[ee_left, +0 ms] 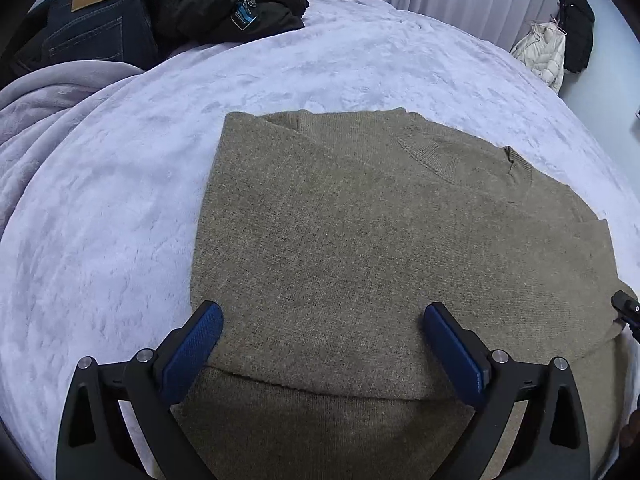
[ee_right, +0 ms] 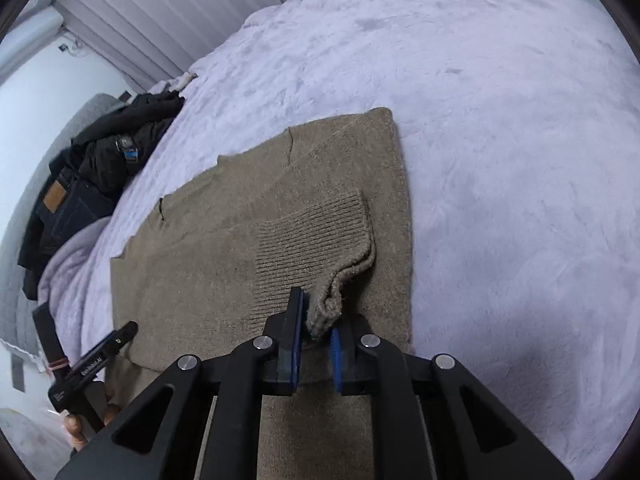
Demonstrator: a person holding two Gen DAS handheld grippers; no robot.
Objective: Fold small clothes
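Observation:
A brown knit sweater (ee_left: 360,220) lies flat on the bed, its sides folded in and its neckline at the far end. My left gripper (ee_left: 323,310) hovers open over its near part, blue pads wide apart and nothing between them. In the right wrist view the sweater (ee_right: 200,264) has a ribbed sleeve cuff (ee_right: 316,236) lying across it. My right gripper (ee_right: 318,320) is shut on the bunched near corner of that cuff. The left gripper (ee_right: 96,364) also shows at the lower left, held by a hand.
A fluffy lavender blanket (ee_left: 120,160) covers the bed. Dark jeans (ee_left: 96,20) and a black jacket (ee_left: 224,4) are piled at the far left corner. A white coat (ee_left: 544,56) and a black one (ee_left: 578,28) hang on the right wall. Curtains (ee_right: 160,8) run behind the bed.

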